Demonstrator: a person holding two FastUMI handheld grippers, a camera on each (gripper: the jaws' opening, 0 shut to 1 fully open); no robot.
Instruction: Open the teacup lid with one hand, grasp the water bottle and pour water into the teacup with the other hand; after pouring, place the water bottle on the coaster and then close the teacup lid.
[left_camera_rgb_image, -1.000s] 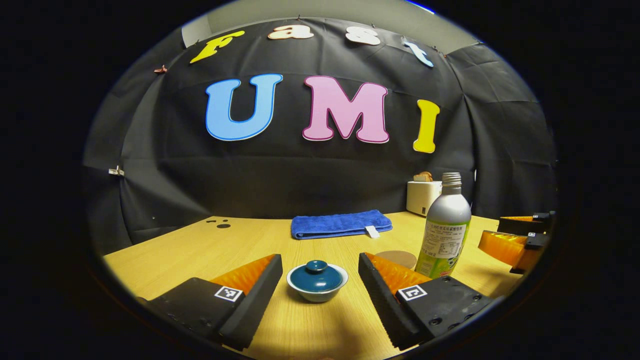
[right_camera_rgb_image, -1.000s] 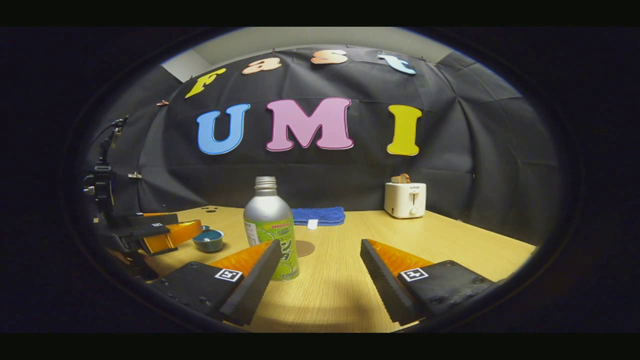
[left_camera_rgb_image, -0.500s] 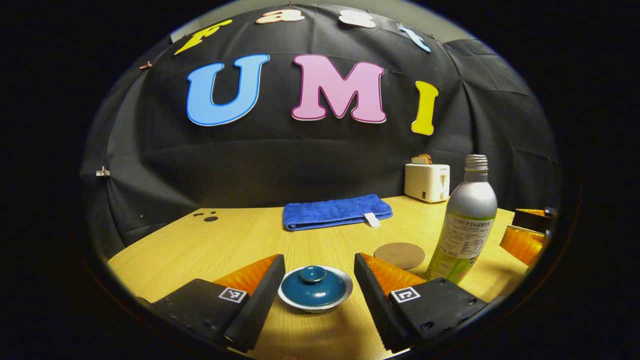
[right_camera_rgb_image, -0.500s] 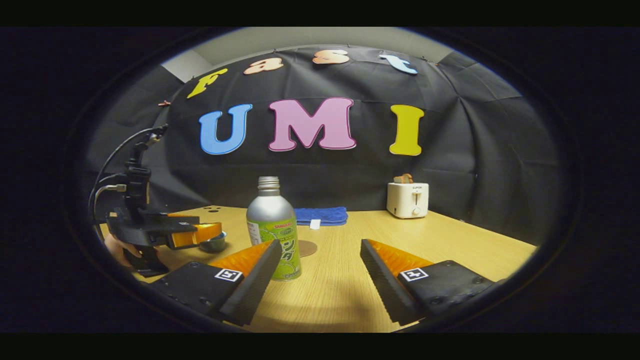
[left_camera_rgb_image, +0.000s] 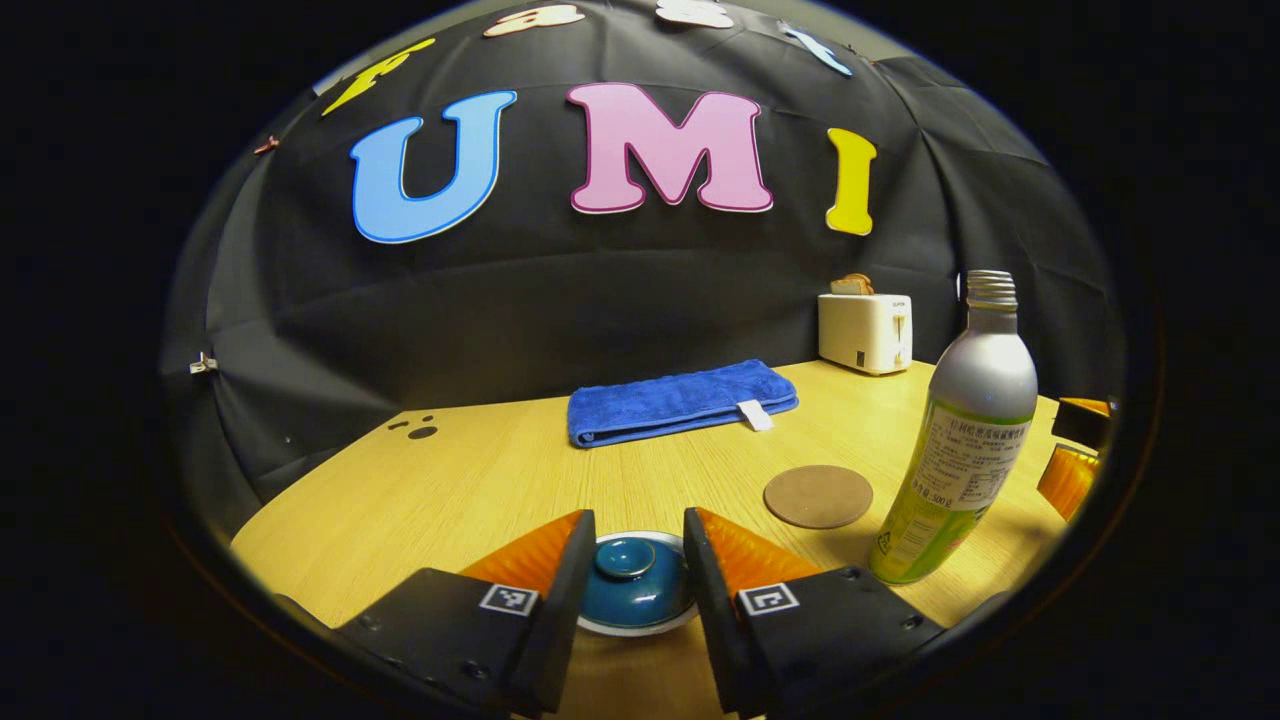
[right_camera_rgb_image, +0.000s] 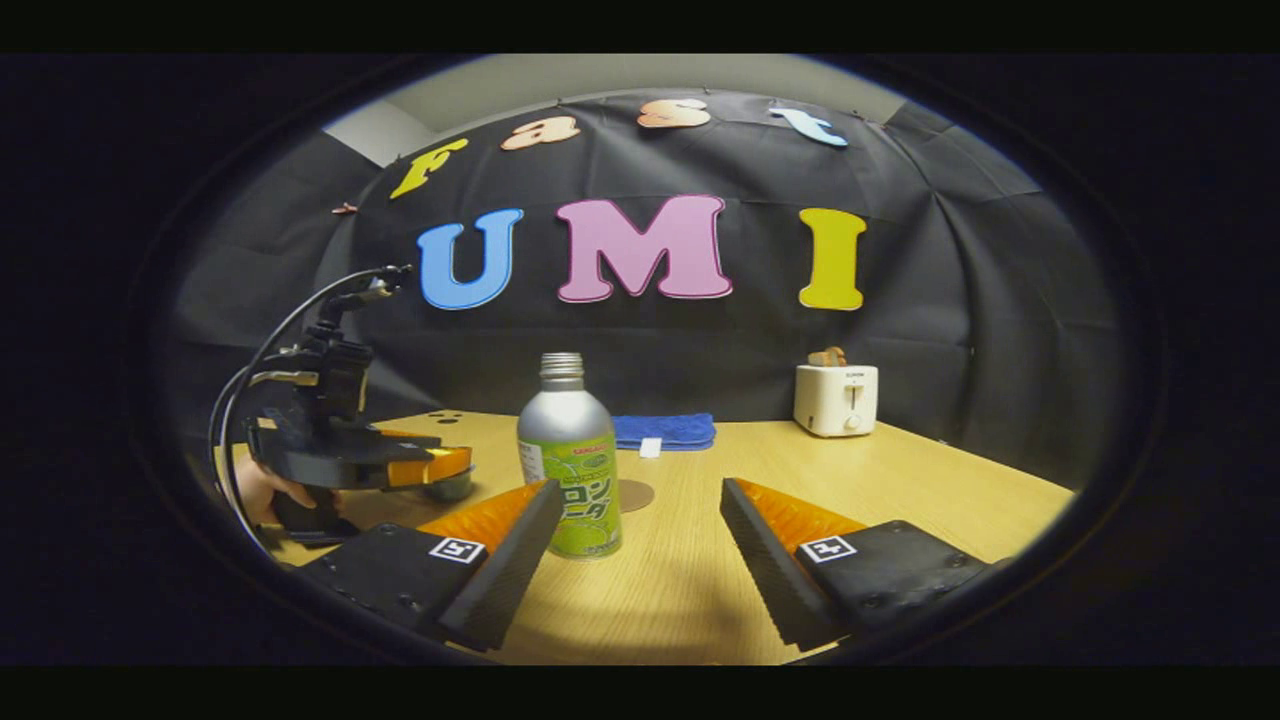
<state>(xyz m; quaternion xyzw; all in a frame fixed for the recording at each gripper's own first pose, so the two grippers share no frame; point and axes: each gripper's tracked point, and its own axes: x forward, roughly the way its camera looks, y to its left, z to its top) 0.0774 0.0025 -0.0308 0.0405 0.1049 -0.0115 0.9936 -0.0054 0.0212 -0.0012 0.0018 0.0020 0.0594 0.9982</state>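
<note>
Pale wood grain is running across the surface (left_camera_rgb_image: 480, 480) on which everything is standing. In the left gripper view, the left hand-held gripper (left_camera_rgb_image: 634, 575) is sitting low over the teacup (left_camera_rgb_image: 640, 622), its two fingers flanking the dark teal lid (left_camera_rgb_image: 632, 585) with the knob between them; whether the fingers are actually pressing on the lid cannot be told, as a thin gap seems to be showing on each side. The lid is resting on the cup, whose pale rim is peeking out below it. To the right of the cup, the round brown coaster (left_camera_rgb_image: 818, 496) is lying flat and bare, and just beyond it the silver water bottle (left_camera_rgb_image: 962, 430) with a green label is standing upright, uncapped.

In the right gripper view, the right hand-held gripper (right_camera_rgb_image: 640, 555) is hanging released, fingers spread wide with nothing between them; the water bottle (right_camera_rgb_image: 570, 460) is standing just behind its left finger, apart from the pads. Farther left, the left hand-held gripper (right_camera_rgb_image: 430, 468) is being held by a hand (right_camera_rgb_image: 262, 490) over the cup.

A folded blue towel (left_camera_rgb_image: 680, 400) is lying near the back wall, and a white toaster (left_camera_rgb_image: 866, 332) with bread in it is standing at the far right corner.
</note>
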